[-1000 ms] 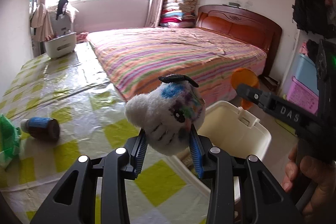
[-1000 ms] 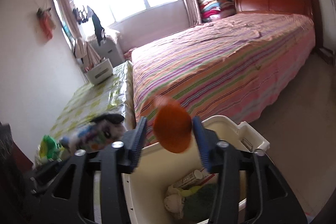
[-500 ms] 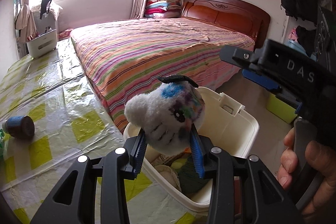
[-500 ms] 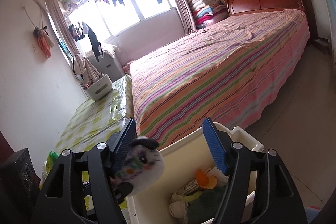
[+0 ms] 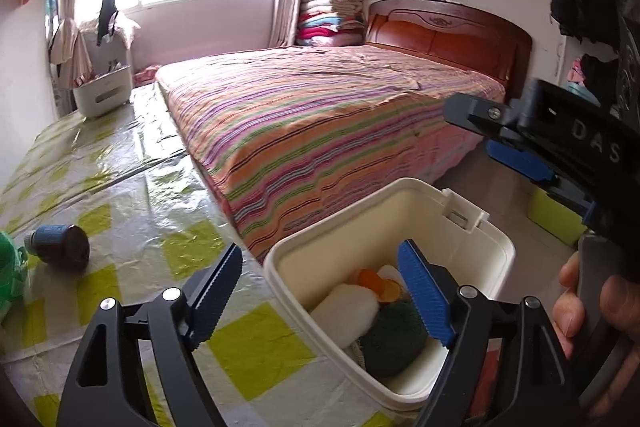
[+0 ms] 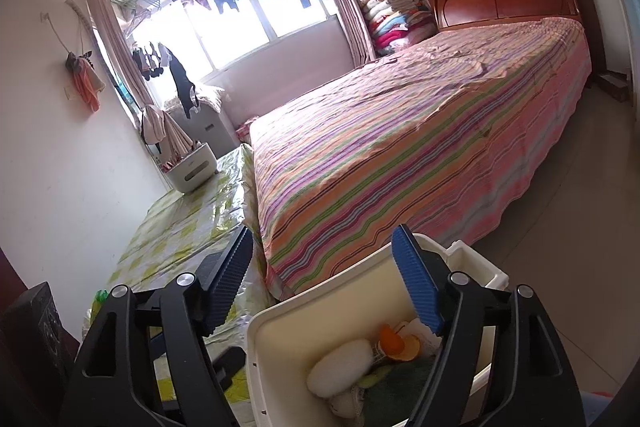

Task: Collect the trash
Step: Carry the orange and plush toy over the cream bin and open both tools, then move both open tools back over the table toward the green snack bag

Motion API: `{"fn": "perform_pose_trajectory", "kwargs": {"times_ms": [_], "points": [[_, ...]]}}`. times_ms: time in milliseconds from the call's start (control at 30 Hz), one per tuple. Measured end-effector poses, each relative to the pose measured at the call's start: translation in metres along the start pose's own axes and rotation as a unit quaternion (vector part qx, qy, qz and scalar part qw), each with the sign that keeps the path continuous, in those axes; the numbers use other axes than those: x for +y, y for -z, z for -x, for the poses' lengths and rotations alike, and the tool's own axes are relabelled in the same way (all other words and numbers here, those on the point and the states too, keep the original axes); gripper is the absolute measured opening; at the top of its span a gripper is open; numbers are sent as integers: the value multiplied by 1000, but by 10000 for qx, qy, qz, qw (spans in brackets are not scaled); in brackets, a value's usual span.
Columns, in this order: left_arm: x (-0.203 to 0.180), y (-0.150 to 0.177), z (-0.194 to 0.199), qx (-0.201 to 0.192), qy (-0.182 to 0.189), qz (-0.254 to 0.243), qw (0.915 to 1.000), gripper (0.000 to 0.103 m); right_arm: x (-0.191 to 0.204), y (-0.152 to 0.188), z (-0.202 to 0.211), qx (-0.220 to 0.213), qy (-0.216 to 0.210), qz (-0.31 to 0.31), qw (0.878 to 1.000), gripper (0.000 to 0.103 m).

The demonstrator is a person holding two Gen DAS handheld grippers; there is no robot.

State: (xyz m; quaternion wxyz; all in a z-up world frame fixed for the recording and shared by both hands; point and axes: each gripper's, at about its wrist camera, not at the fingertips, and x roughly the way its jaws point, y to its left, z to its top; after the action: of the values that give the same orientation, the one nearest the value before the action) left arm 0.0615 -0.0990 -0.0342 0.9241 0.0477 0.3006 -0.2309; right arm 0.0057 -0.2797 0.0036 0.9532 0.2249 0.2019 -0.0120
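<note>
A white bin (image 5: 400,195) stands at the table's edge beside the bed. Inside it lie a white plush toy (image 5: 346,311), an orange piece (image 5: 374,283) and a dark green lump (image 5: 394,343). My left gripper (image 5: 320,251) hovers above the bin's near rim, its jaws opening, with nothing between them. My right gripper (image 6: 323,234) also hangs over the bin (image 6: 256,327), jaws opening and empty; below it lie the plush toy (image 6: 340,361) and the orange piece (image 6: 394,341). A dark bottle (image 5: 60,245) lies on the table at the left, beside a green bag (image 5: 8,267).
The table (image 5: 160,187) has a yellow-checked plastic cover. A striped bed (image 5: 320,115) runs along its right side. A white basket (image 5: 102,95) sits at the table's far end. A hand (image 5: 592,307) holds the right gripper's handle. A green box (image 5: 556,215) stands on the floor.
The left gripper opened and let go of the plush toy, which now lies in the bin. The right gripper released the orange piece into the bin and opened wider.
</note>
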Motion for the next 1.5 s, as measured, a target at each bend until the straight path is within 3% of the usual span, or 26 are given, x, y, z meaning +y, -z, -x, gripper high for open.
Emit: {"fn": "perform_pose_trajectory", "kwargs": {"times_ms": [467,933,1500], "points": [[54,-1,11,-17,-389,544,9978,78,33,6,-11,183,-296,198,9992,73],[120,4,43,-100,-777,1083,9910,78,96,26,-26,475,-727,544,9947,75],[209,25,98,-212,-1473,1835,9717,78,193,60,-51,919,-1372,864,9825,77]]}}
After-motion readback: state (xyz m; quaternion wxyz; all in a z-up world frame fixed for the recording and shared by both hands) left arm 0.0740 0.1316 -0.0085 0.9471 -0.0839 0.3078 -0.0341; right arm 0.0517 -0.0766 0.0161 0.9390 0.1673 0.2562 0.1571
